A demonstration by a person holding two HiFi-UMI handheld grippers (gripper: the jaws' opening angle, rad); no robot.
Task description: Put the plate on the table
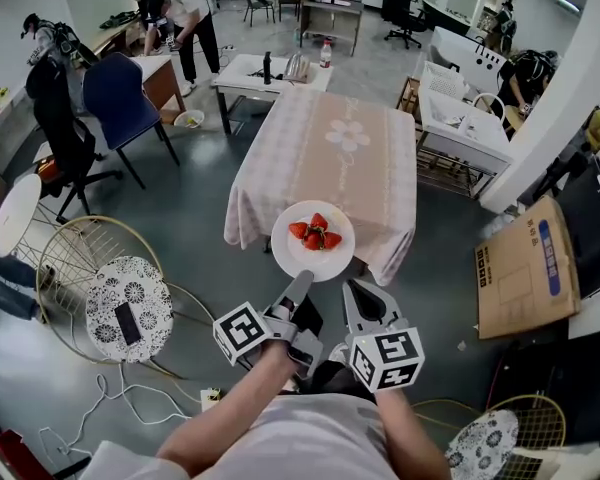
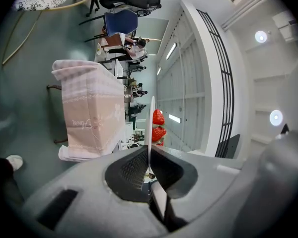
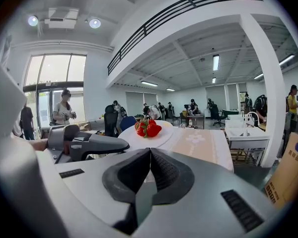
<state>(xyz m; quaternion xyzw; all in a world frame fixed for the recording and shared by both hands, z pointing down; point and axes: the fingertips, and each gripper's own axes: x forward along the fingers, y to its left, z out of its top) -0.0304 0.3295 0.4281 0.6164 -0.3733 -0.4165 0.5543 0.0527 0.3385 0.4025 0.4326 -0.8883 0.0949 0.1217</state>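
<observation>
A white plate (image 1: 292,256) carrying strawberries (image 1: 316,233) hangs over the near edge of the table with the pink flowered cloth (image 1: 330,153). My left gripper (image 1: 300,282) is shut on the plate's near rim; in the left gripper view the plate (image 2: 150,128) stands edge-on between the jaws, with the strawberries (image 2: 158,125) on its right side. My right gripper (image 1: 353,290) sits just right of the left one, below the plate, shut and holding nothing. In the right gripper view the plate (image 3: 151,138) and strawberries (image 3: 147,128) lie ahead, in front of the table (image 3: 201,143).
A cardboard box (image 1: 525,268) lies on the floor to the right. Wire chairs with a patterned cushion (image 1: 128,306) stand at the left, and a blue chair (image 1: 120,93) stands further back. White desks (image 1: 465,118) and several people fill the back of the room.
</observation>
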